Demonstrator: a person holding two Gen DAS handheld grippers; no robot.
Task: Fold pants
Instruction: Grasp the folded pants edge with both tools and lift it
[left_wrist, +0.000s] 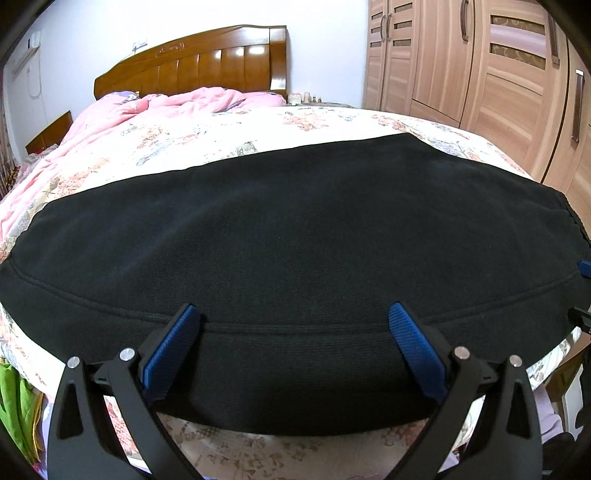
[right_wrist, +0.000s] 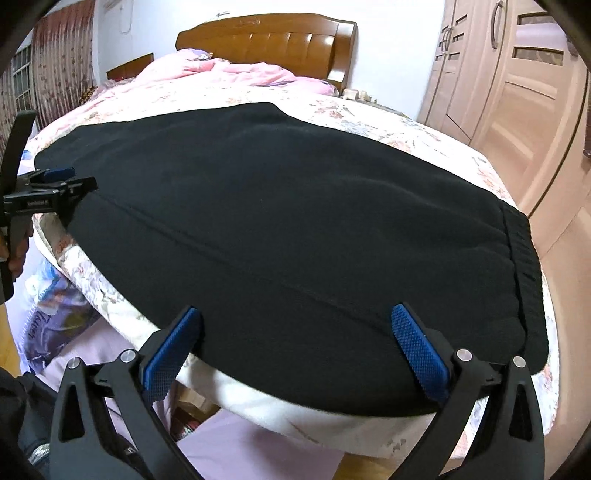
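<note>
A: The black pants lie flat across the bed's near edge, waistband to the right.

B: Thick, soft knit, I'd judge; limp, not slippery. Both claws, left and right, gape wide over the near hem, gripping nothing. Pinch the near corners.

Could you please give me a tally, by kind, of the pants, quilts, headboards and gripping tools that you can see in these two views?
Pants: 1, the black pants spread flat on the bed.
Pink quilt: 1, bunched near the headboard.
Headboard: 1, brown wood.
Tools: 2, the left tool and the right tool, both open at the near edge of the pants.
Total: 5.
</note>
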